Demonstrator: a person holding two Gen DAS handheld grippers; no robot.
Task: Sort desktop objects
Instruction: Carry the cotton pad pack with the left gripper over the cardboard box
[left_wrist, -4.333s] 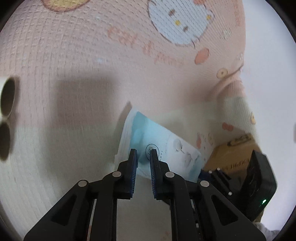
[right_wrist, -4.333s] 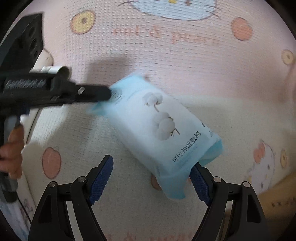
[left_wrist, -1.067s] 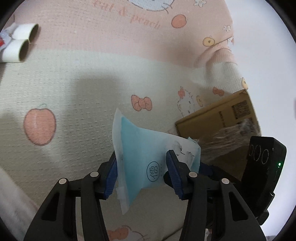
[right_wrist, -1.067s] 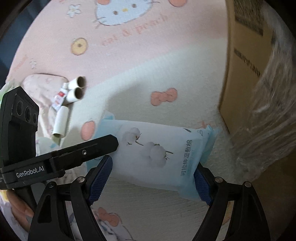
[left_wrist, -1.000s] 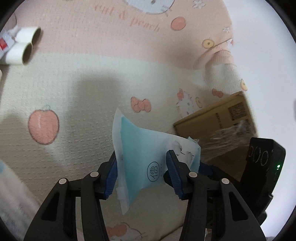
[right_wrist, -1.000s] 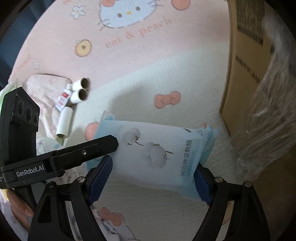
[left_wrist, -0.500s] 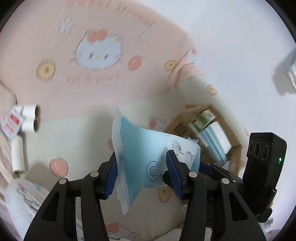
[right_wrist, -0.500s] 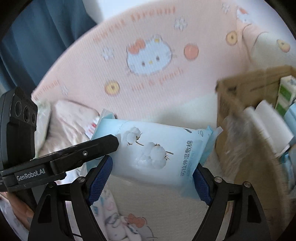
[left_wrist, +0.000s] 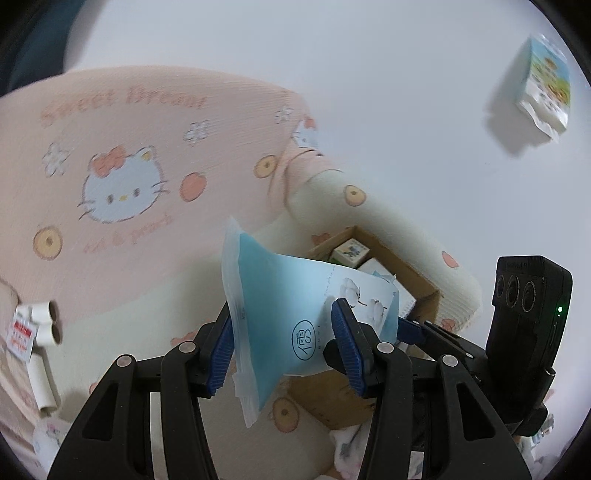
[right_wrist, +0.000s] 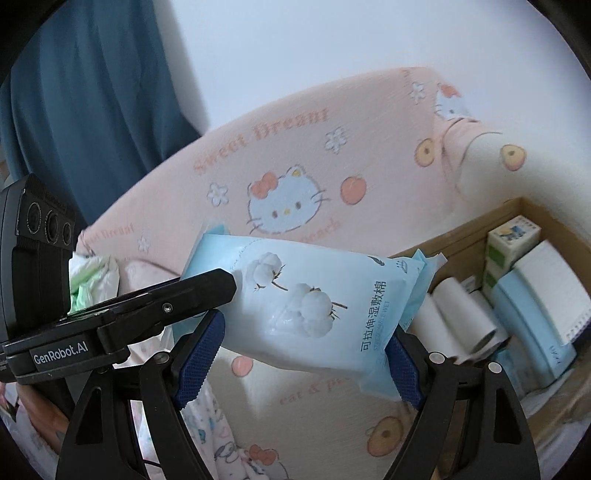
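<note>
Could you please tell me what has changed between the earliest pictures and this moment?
The wet wipes pack lay on the blanket then, the right claw open around it. Now both claws, the left claw included, grip it and have lifted it up toward the cardboard box. The loose paper tubes remain on the blanket.

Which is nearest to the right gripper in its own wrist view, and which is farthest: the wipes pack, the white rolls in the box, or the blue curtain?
1. Wipes pack: clamped in the right gripper.
2. White rolls: lower right, lying in the cardboard box.
3. Blue curtain: upper left, behind the pink blanket.
</note>
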